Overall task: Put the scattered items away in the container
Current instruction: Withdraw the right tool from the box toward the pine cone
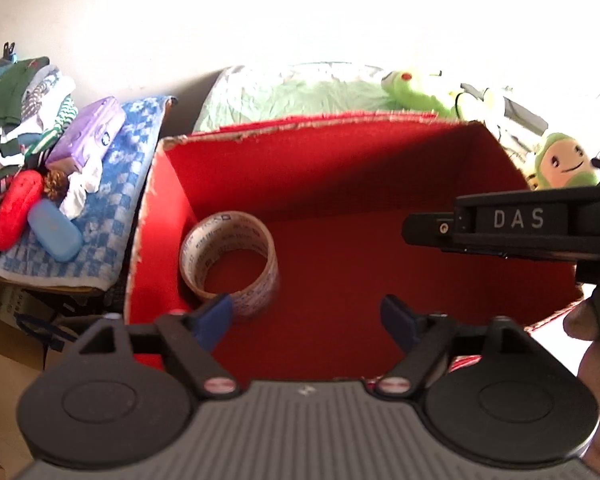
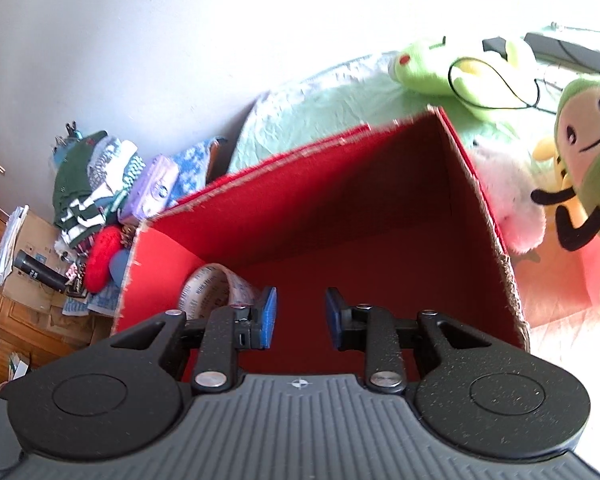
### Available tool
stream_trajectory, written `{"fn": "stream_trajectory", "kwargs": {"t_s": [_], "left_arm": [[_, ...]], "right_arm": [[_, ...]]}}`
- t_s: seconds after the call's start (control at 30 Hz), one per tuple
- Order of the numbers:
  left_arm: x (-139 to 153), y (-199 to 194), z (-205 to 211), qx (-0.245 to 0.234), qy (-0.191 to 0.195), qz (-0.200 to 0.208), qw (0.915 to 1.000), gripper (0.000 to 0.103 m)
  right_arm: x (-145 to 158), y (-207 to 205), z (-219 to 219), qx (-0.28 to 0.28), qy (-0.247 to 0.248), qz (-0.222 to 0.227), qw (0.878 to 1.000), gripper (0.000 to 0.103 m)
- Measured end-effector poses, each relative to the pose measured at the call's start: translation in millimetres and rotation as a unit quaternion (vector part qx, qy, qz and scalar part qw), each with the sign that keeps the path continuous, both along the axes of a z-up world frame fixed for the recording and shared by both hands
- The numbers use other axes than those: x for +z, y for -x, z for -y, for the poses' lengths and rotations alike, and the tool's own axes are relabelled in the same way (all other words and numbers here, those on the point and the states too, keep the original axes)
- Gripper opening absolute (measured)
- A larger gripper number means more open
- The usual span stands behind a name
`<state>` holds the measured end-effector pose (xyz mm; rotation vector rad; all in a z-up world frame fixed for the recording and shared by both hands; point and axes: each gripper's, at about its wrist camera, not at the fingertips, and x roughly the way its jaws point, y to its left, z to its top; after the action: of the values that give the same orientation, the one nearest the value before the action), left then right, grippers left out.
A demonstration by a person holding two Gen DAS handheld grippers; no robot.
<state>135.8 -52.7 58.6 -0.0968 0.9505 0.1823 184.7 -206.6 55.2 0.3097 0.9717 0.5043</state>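
Note:
A red cardboard box (image 1: 380,168) stands open on a bed; it also shows in the right wrist view (image 2: 340,200). A roll of clear printed tape (image 1: 230,256) lies inside at its left wall, and shows in the right wrist view (image 2: 208,288). My left gripper (image 1: 306,316) is open and empty over the box's near edge, its left fingertip just in front of the roll. My right gripper (image 2: 301,316) is open and empty, above the box's near rim. Its body (image 1: 520,224) shows at the right of the left wrist view.
Green plush toys (image 2: 452,68) and an avocado-like plush (image 2: 588,152) lie right of the box on the green sheet (image 1: 300,96). To the left sit a red case (image 1: 16,210), a blue case (image 1: 54,230), a purple pack (image 1: 88,134) and folded clothes (image 1: 16,104) on a blue checked towel.

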Motion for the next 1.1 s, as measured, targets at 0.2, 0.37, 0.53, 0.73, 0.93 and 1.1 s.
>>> {"fn": "stream_trajectory", "kwargs": {"t_s": [0.2,0.37,0.53,0.73,0.93,1.1], "left_arm": [[15,17,-2,-0.007,-0.027,0.018,0.9994,0.089],[26,36,-14,-0.012,-0.017,0.028,0.9994,0.09],[35,58,-31,-0.012,-0.017,0.03,0.9993,0.09],[35,89,-48,-0.024,-0.014,0.026,0.9993,0.092],[19,116,-60,-0.037,-0.009,0.004,0.9993,0.092],[7,131,-58,-0.06,-0.004,-0.016,0.9981,0.093]], "right_arm": [[15,22,-8,-0.001,0.011,0.029,1.0,0.031],[28,41,-15,-0.012,0.017,0.048,0.999,0.031],[38,64,-23,-0.029,0.015,0.058,0.998,0.031],[52,100,-37,-0.036,0.011,0.088,0.995,0.035],[53,138,-47,-0.051,0.004,0.106,0.993,0.038],[45,161,-50,-0.064,0.01,0.1,0.993,0.04]]}}
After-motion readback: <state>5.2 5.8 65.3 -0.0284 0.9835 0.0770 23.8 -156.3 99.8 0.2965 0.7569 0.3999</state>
